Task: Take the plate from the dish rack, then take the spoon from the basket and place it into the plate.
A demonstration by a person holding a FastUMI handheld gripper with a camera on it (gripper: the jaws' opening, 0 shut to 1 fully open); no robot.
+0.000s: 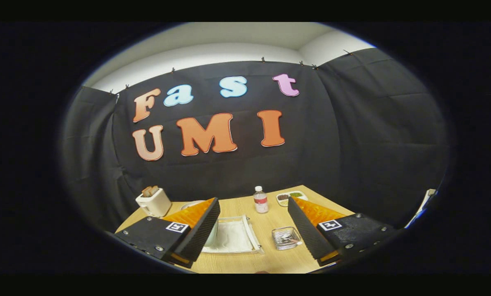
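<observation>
Now, gripper (253, 224): we are holding its fingers spread wide, grasping nothing, above the table (266, 259).
Dish rack (233, 238): sitting between the fingers, nearer the left one; we cannot make out the plate.
Basket (286, 237): lying just right of the rack.
Far side: toaster (154, 201) left, bottle (260, 200) middle.

gripper (253, 224): two wedge-shaped fingers, inner faces covered in fine ribbed texture, finger (204, 230) and its twin matching in shape. Each sits on a flat dark mounting block with small round screws along the lower edge. One square black-and-white fiducial tag (177, 227) on top of each block. Jaws stand wide apart.
</observation>
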